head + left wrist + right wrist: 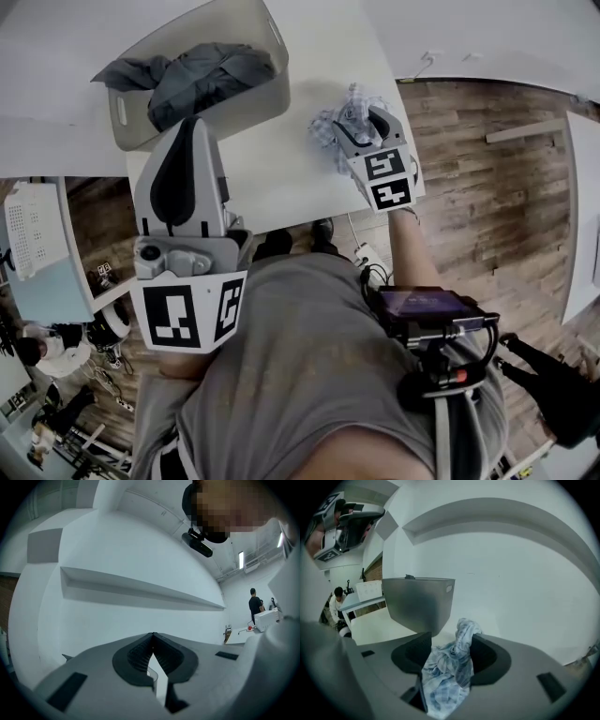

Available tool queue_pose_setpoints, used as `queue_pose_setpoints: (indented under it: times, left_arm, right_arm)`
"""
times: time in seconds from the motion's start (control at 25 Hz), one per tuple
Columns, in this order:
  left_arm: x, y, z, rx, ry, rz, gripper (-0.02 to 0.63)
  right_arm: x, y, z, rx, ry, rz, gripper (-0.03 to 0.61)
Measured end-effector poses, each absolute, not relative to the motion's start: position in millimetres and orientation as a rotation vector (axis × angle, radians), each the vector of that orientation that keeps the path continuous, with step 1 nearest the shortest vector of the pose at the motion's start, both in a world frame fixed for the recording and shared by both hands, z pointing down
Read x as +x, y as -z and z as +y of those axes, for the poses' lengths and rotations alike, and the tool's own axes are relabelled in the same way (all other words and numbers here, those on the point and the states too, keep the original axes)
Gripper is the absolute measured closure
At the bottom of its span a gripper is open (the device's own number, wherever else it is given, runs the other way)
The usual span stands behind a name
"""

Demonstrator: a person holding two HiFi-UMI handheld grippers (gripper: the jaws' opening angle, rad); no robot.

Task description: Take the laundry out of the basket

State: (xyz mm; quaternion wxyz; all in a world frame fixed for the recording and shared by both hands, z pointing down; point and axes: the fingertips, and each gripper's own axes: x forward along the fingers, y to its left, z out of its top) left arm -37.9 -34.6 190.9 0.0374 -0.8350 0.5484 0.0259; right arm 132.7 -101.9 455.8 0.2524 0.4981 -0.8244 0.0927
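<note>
**Item 1, checked cloth** point(328, 127): a small blue-and-white piece of laundry, out of the basket, crumpled on the white table point(281, 178) at about 1 o'clock in the head view. In the right gripper view it point(450, 672) stands bunched up between the two jaws.

**Item 2, right gripper** point(361, 114): at 1 o'clock, tilted down onto the checked cloth. Its jaws point(451, 637) stand wide apart on either side of the cloth, with no squeeze on it.

**Item 3, basket** point(272, 89): grey plastic, on the table at 11 o'clock, to the left of the cloth and apart from it. The right gripper view shows its wall point(419, 604) beyond the jaws at 11 o'clock.

**Item 4, dark laundry** point(197, 75): grey garments heaped inside the basket, one end draped over the left rim.

**Item 5, left gripper** point(192, 127): at 9 o'clock, held near the basket's front wall. Its jaws point(153, 635) are closed tip to tip, with nothing between them.

**Item 6, surroundings**: wooden floor point(487, 187) at 3 o'clock; the wearer's grey shirt point(309, 356) at 6 o'clock.
</note>
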Motion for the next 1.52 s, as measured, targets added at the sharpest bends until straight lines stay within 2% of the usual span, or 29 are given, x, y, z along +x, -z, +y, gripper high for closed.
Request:
queue_pose_setpoints:
  times: [0.24, 0.6, 0.76, 0.92, 1.28, 1.52]
  left_arm:
    - [-36, -190, -39, -2.590, -0.126, 1.650, 0.606]
    - [-20, -190, -42, -2.635, -0.164, 1.595, 0.606]
    - [-17, -190, -41, -2.628, -0.168, 1.595, 0.606]
    - [-22, -188, -39, -2.600, -0.169, 1.619, 0.606]
    - [-67, -174, -34, -2.441, -0.192, 1.776, 0.606]
    - [-108, -171, -32, -2.320, -0.203, 1.895, 0.606]
  right_arm:
    - [144, -458, -91, 1.325, -0.309, -2.158, 0.282]
    - [158, -418, -77, 1.341, -0.239, -2.195, 0.278]
    - [147, -367, -79, 1.397, -0.179, -2.419, 0.347]
    - [133, -326, -81, 1.428, -0.077, -2.557, 0.531]
    - [67, -216, -74, 1.311, 0.172, -2.910, 0.537]
    - [14, -194, -80, 1.121, 0.249, -3.021, 0.537]
